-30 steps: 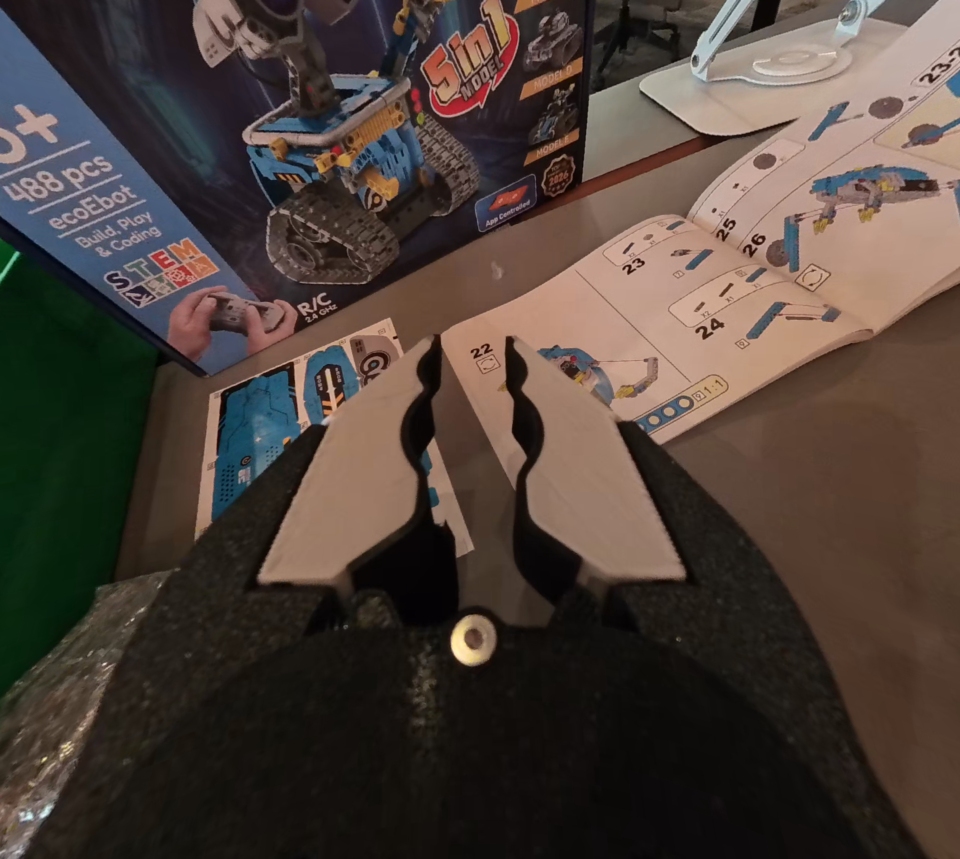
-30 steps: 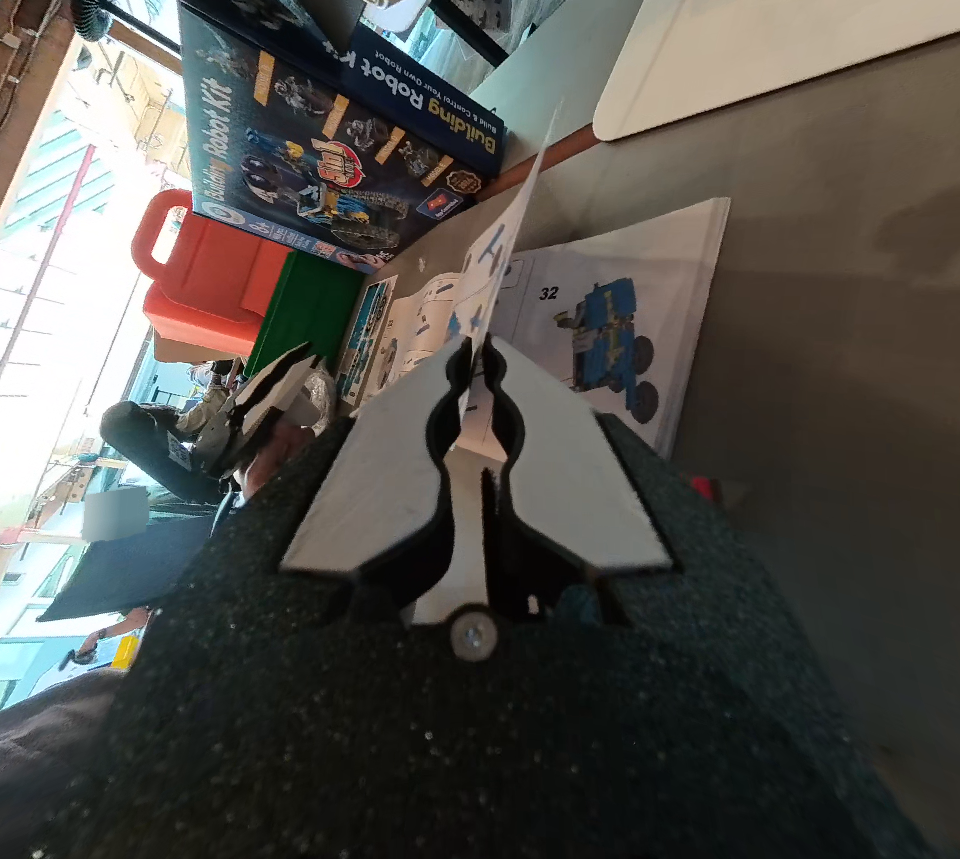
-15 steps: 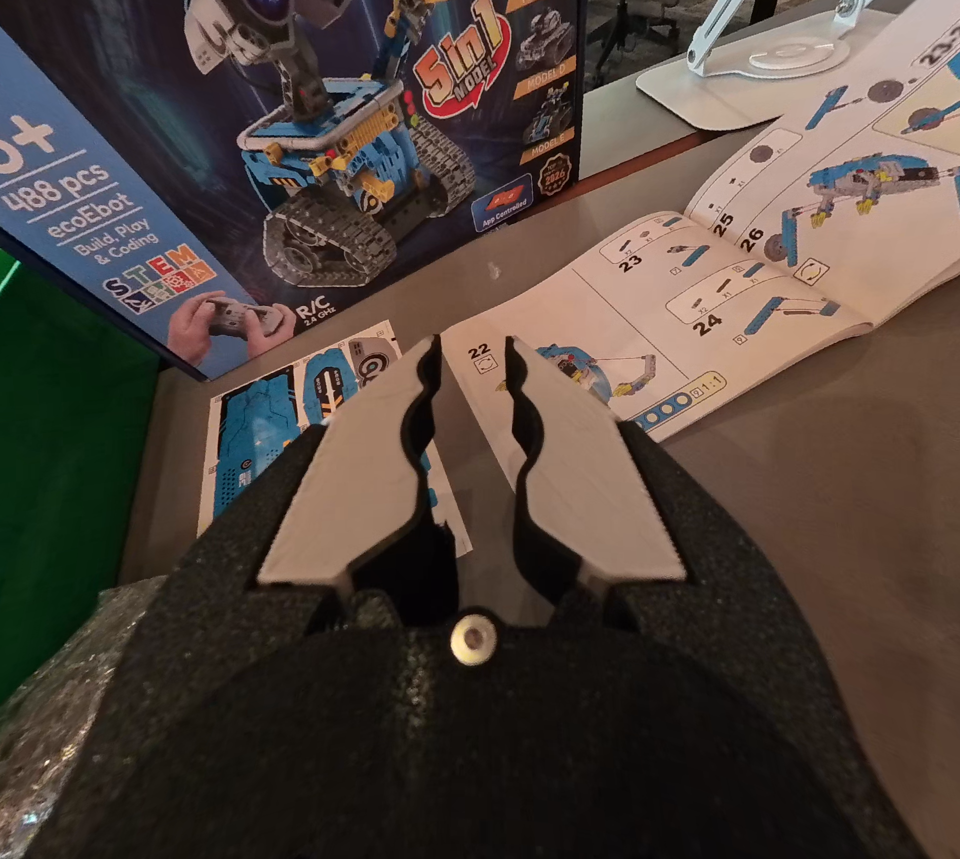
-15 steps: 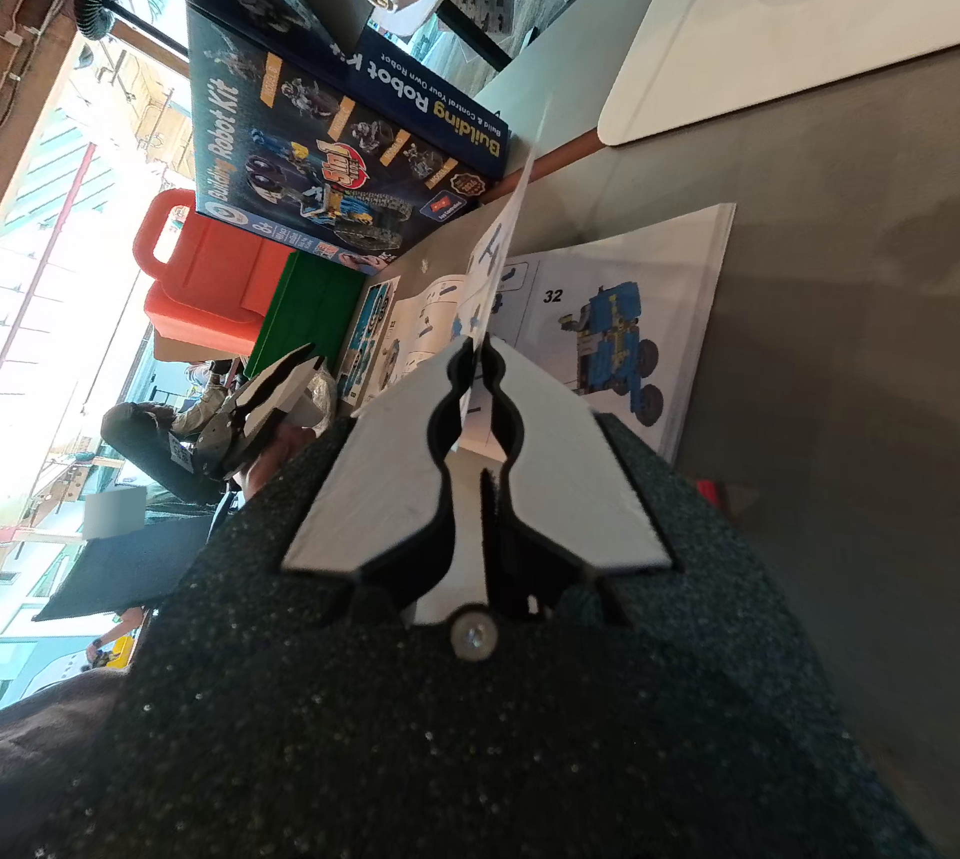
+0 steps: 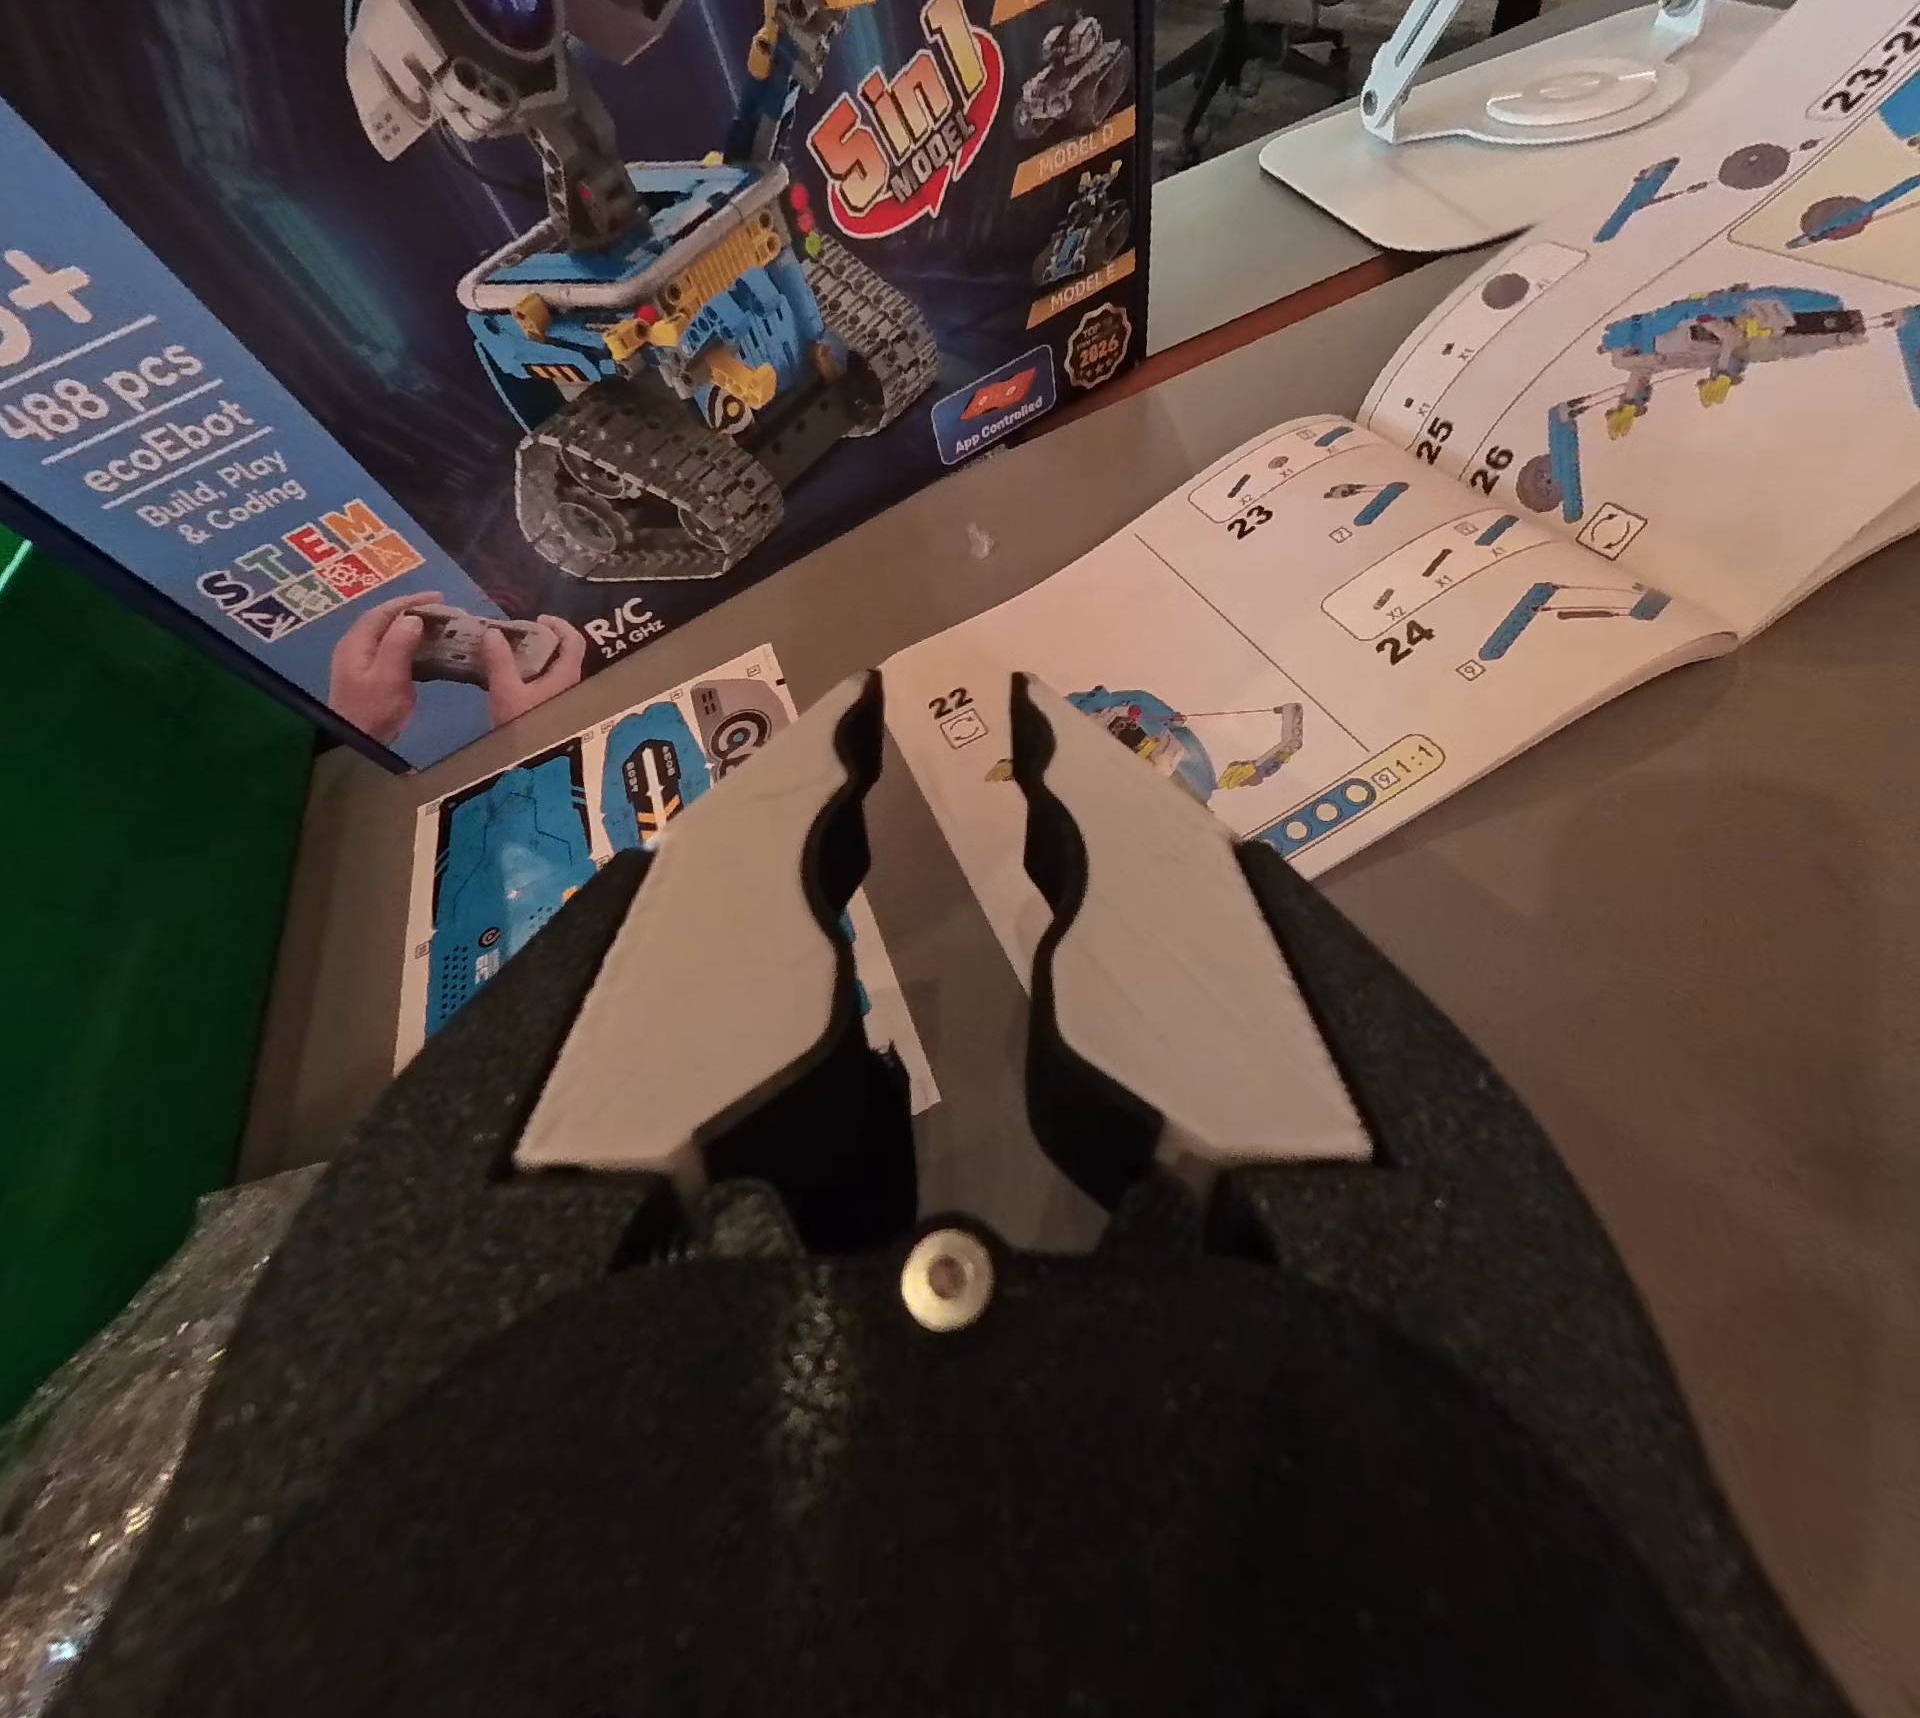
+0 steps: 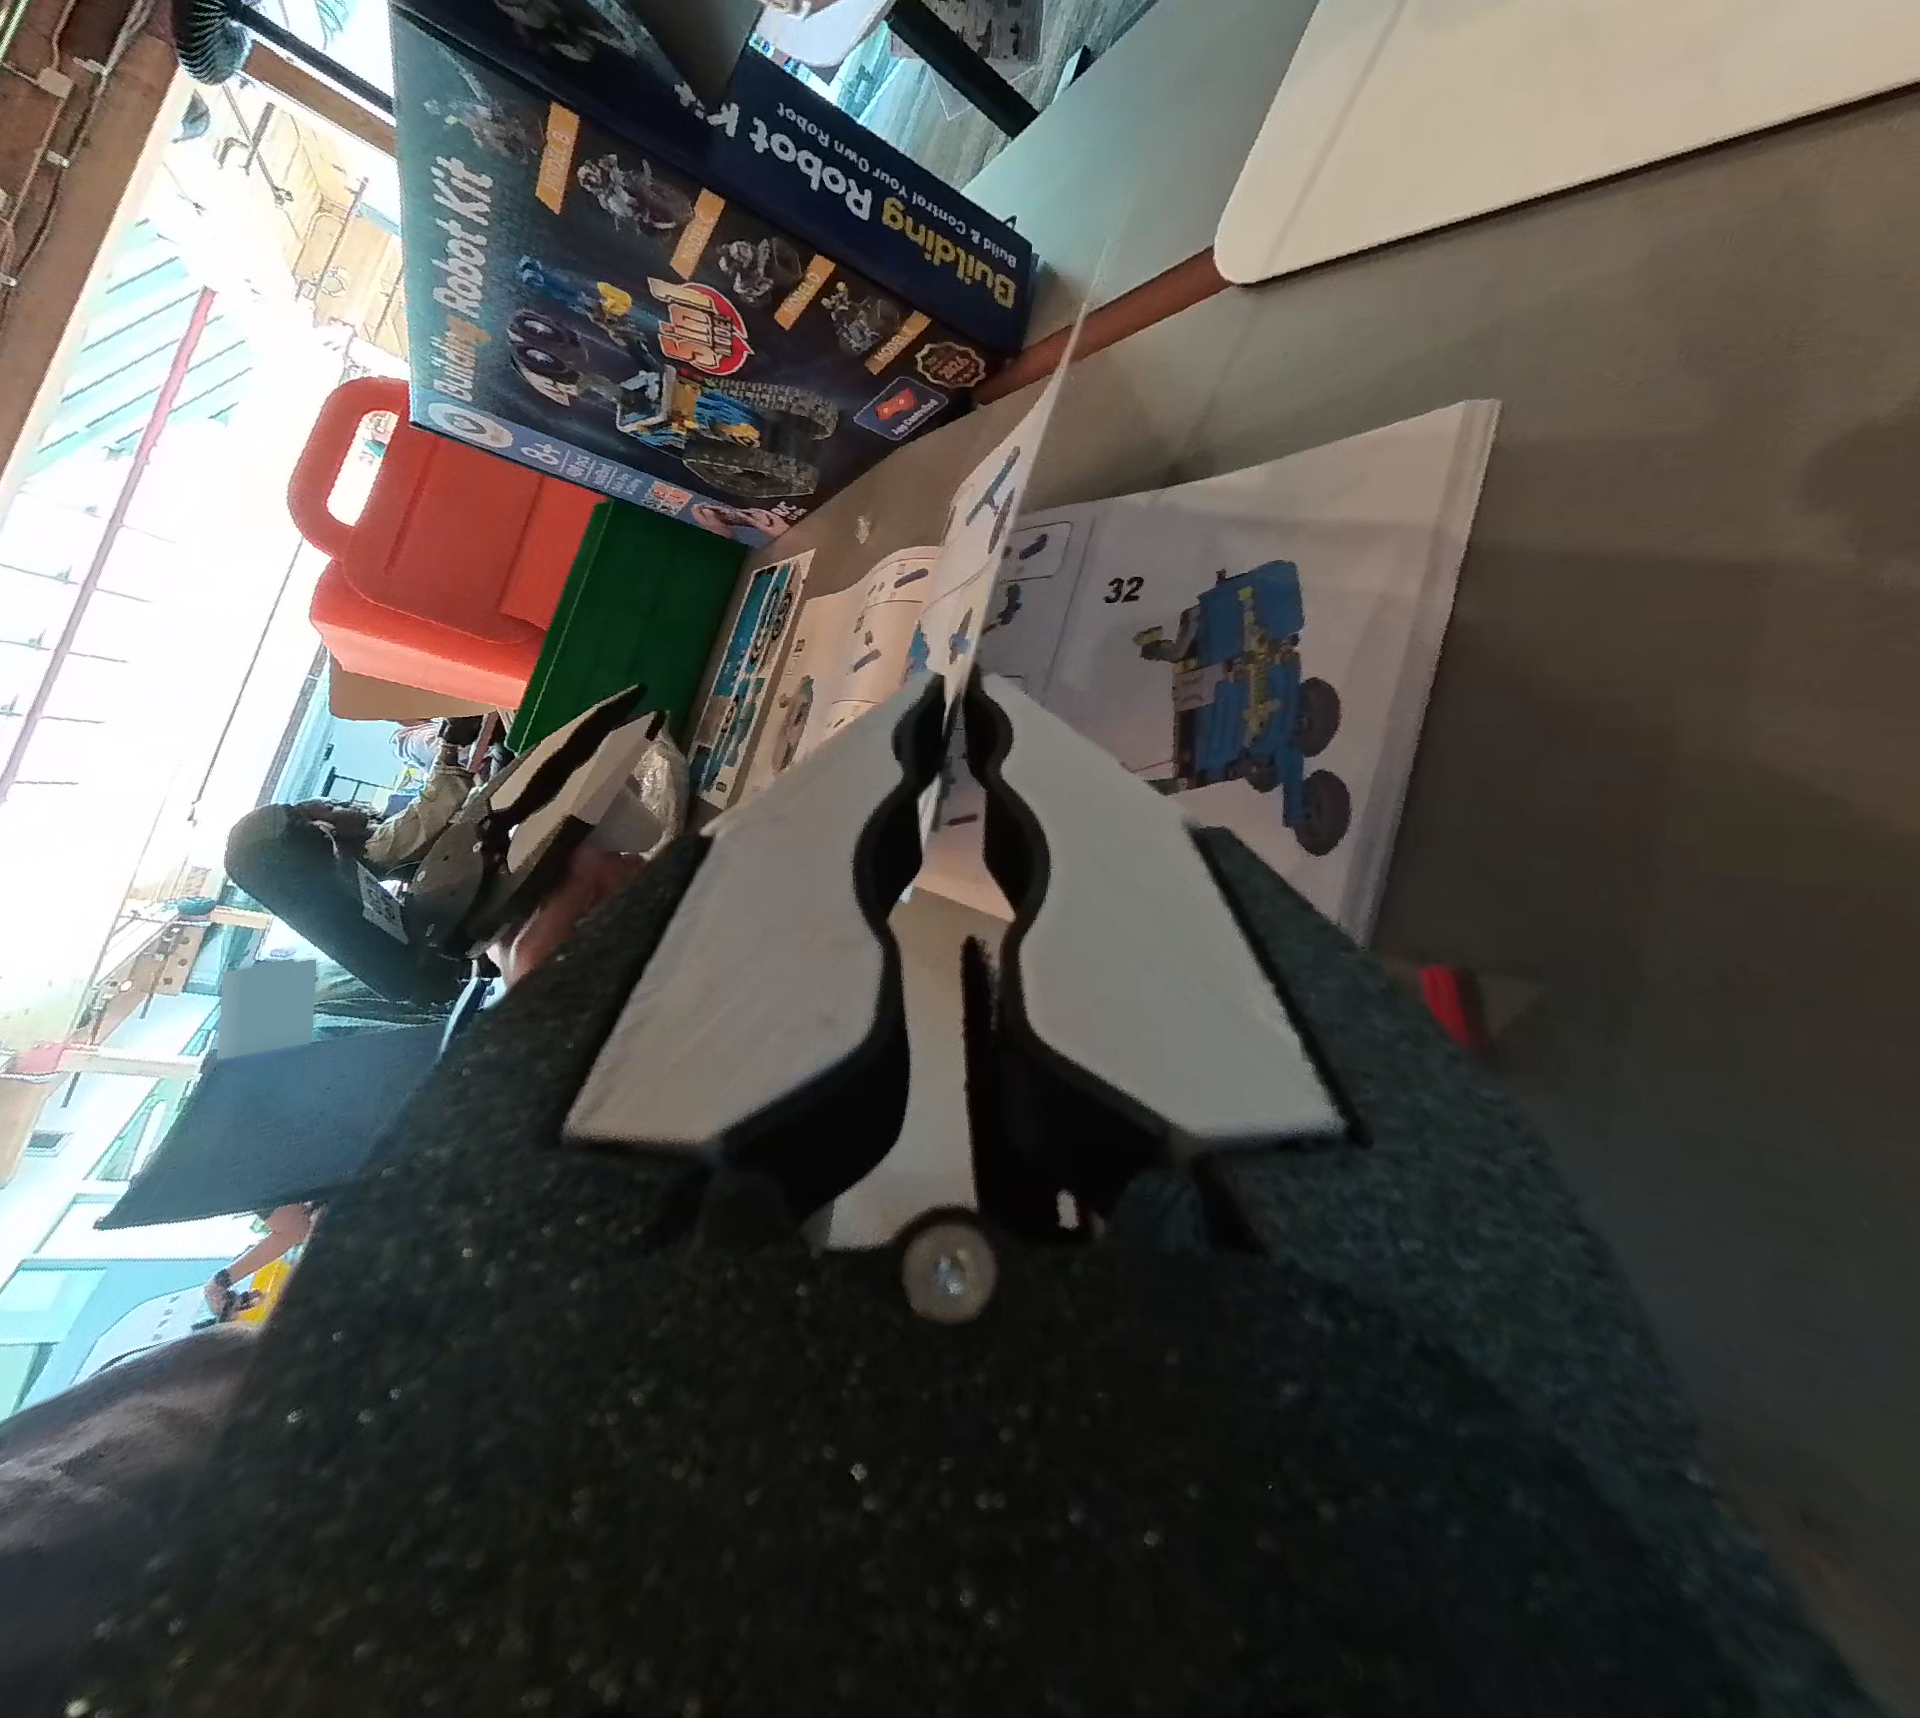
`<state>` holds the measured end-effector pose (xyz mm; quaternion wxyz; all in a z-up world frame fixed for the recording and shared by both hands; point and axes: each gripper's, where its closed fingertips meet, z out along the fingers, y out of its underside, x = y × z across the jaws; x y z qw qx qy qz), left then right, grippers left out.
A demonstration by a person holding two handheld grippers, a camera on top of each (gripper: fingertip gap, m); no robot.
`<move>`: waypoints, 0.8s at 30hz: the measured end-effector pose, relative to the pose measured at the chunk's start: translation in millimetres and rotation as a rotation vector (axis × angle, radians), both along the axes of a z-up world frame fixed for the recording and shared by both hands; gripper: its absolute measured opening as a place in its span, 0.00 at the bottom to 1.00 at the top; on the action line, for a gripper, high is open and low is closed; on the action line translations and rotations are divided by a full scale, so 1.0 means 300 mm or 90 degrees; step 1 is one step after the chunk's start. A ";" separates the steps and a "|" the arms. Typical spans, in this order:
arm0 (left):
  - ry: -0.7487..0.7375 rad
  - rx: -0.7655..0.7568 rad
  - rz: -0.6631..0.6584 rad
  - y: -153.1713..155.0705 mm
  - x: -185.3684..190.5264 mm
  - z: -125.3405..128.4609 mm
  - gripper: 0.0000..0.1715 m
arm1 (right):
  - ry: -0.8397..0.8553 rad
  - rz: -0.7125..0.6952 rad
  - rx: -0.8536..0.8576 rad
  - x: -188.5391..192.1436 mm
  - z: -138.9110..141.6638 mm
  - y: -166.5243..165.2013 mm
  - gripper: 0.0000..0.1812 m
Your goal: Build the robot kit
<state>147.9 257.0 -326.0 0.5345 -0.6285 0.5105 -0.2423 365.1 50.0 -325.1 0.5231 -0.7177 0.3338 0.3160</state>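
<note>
Our right gripper (image 6: 954,702) has its two fingers pinched on a page (image 6: 1023,463) of the instruction booklet (image 6: 1278,629), and the sheet stands up edge-on from the tips toward the upper middle of the frame. Our left gripper (image 5: 945,697) holds nothing, its fingers parted with a gap between the tips, above the booklet's near corner (image 5: 1195,629) and the sticker sheet (image 5: 540,847) beside it. Compared with half a second ago we see almost no change: the same pinch, the same gap, the views shifted only slightly.

The booklet lies open on the grey table (image 5: 1558,1097), its long side running from lower centre to the right edge of the left view. The toy box (image 5: 520,162) stands behind it at upper left.

Only the right view shows the lifted page's far side page with a blue vehicle, the red case (image 6: 436,567), the green bin (image 6: 634,619) and the left gripper itself (image 6: 582,764) at centre left. Only the left view shows the white stand (image 5: 1507,110) upright at upper right.
</note>
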 end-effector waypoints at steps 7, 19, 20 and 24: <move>-0.015 -0.024 0.003 0.011 -0.005 0.006 0.14 | -0.015 0.017 -0.002 -0.039 0.005 0.021 0.02; -0.026 -0.004 0.000 -0.027 -0.011 0.020 0.14 | -0.055 0.032 -0.001 -0.092 0.029 0.033 0.02; -0.026 -0.004 0.000 -0.032 -0.012 0.020 0.14 | -0.057 0.032 0.000 -0.095 0.033 0.034 0.02; -0.023 0.005 -0.001 -0.044 -0.012 0.019 0.14 | -0.066 0.037 0.001 -0.103 0.043 0.042 0.02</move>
